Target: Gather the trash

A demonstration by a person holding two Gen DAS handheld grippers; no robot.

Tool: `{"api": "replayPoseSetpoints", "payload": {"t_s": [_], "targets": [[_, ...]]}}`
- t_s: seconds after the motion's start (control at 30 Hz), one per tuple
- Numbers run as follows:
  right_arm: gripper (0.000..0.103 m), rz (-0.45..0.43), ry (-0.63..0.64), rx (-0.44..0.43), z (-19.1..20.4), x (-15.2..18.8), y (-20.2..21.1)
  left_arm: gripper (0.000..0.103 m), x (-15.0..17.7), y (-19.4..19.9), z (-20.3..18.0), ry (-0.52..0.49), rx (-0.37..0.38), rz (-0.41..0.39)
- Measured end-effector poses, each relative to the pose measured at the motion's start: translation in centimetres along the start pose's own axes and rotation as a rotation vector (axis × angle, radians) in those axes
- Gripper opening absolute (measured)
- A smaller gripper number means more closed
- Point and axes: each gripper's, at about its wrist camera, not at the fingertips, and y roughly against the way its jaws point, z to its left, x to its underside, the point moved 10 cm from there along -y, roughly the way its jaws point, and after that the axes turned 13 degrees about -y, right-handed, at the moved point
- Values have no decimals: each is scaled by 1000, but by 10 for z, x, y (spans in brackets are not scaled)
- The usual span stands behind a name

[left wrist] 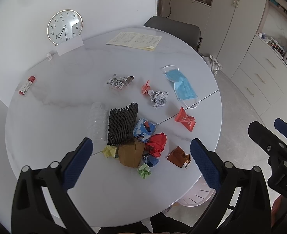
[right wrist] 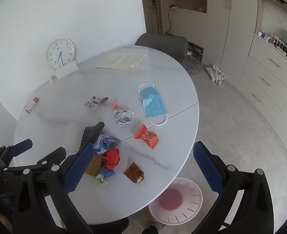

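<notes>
1. Where the litter is thickest, near the table's front edge, lie a black ribbed foam mesh sleeve [left wrist: 123, 125], a crushed clear plastic bottle [left wrist: 97, 122] just beside it, a blue printed wrapper [left wrist: 145, 130], a brown cardboard box [left wrist: 131, 154], crumpled red paper [left wrist: 156, 144], a small blue foil wrapper [left wrist: 150, 159], a yellow paper ball [left wrist: 109, 151] and a green paper ball [left wrist: 144, 171].
2. Apart from this heap: a glossy brown wrapper [left wrist: 178, 156], torn open, and a red snack packet [left wrist: 184, 119], pinched at one end.
3. Farther out: a crumpled printed paper wad [left wrist: 159, 98] touching a small orange paper scrap [left wrist: 145, 87], a clear printed plastic bag [left wrist: 118, 82], and a pleated blue face mask [left wrist: 181, 85] with white ear loops.
4. All rests on a round white table [left wrist: 55, 97] with faint marble veining and a straight seam.
5. Left gripper [left wrist: 141, 161]: jaws wide apart, empty, above the heap; blue pads [left wrist: 79, 161] with a knobbled texture.
6. Right gripper [right wrist: 143, 167]: jaws likewise wide and empty, above the brown wrapper; its left pad hides part of the box.
7. Surroundings: a red-capped glue stick [left wrist: 27, 85], an open notebook [left wrist: 134, 40], a round wall clock [left wrist: 64, 27] propped behind a white card [left wrist: 69, 46], a grey chair [left wrist: 172, 29].
8. On the floor, partly under the table rim, stands a pale pink slotted bin [right wrist: 175, 200].
</notes>
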Motion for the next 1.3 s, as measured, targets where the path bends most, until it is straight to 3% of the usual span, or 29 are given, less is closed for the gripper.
{"api": "replayPoseSetpoints", "payload": {"t_s": [1.3], "targets": [[101, 3, 2, 3, 0, 4, 4, 96, 4, 5, 7, 0, 17, 9]]}}
